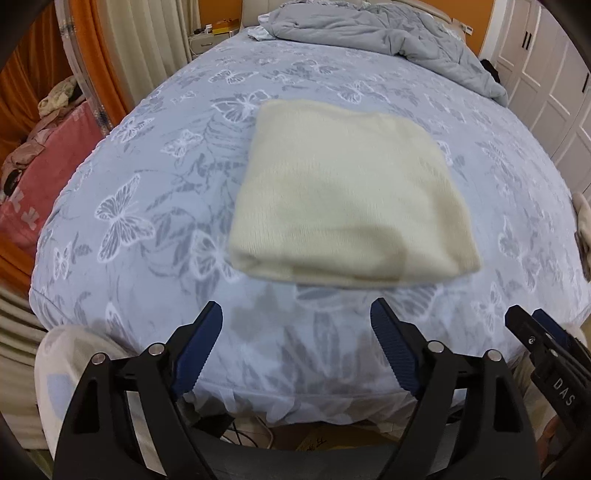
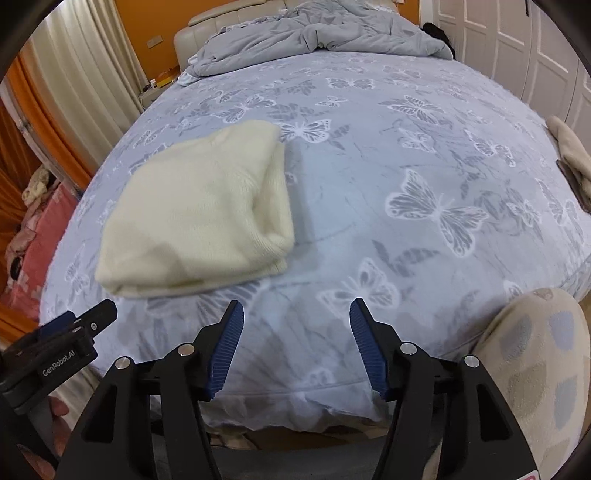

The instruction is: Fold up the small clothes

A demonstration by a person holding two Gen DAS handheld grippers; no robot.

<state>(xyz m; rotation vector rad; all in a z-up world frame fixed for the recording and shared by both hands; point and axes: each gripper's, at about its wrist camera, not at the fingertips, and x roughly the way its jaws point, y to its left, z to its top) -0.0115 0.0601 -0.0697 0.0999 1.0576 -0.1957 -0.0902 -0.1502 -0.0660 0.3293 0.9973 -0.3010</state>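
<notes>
A cream knit garment (image 1: pixel 347 195) lies folded into a neat rectangle on the blue butterfly-print bed sheet (image 1: pixel 155 184). It also shows in the right wrist view (image 2: pixel 199 214), left of centre. My left gripper (image 1: pixel 297 314) is open and empty, held above the near edge of the bed, just short of the garment. My right gripper (image 2: pixel 297 312) is open and empty, to the right of the garment. Each gripper shows at the edge of the other's view, the right one (image 1: pixel 535 332) and the left one (image 2: pixel 79 321).
A crumpled grey duvet (image 1: pixel 388 33) lies at the head of the bed. Another beige cloth (image 2: pixel 570 155) sits at the bed's right edge. White wardrobe doors (image 1: pixel 546 74) stand on the right. Pink bedding (image 1: pixel 48 173) and orange curtains are on the left. My knees show at both lower corners.
</notes>
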